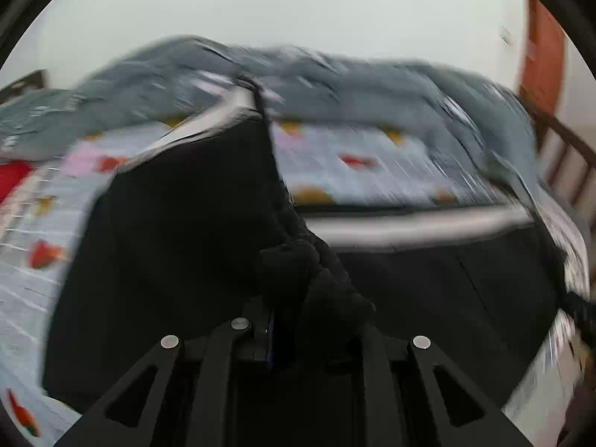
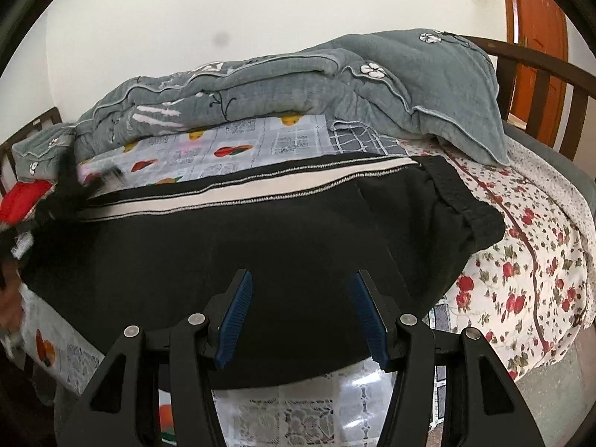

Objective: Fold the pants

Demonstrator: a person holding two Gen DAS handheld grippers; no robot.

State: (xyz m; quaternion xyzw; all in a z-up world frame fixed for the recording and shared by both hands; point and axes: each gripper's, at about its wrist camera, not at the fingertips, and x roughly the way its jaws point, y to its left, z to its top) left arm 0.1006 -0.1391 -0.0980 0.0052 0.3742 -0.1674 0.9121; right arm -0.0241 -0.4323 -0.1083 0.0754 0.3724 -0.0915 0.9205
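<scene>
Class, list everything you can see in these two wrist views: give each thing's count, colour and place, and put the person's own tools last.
Pants: one pair, black with a white side stripe, spread across the bed; one part is lifted in the left view.
Quilt: one, grey with white flowers, heaped at the far side of the bed.
Patchwork sheet: one, pale with fruit prints, under the pants.
Floral sheet: one, white with red flowers, right end of the bed.
Bed rail: one, dark wood, far right.
Door: one, orange-brown, right corner.
Left claw: one, black, shut on bunched pants fabric.
Right claw: one, black with blue pads, open above the pants.
</scene>
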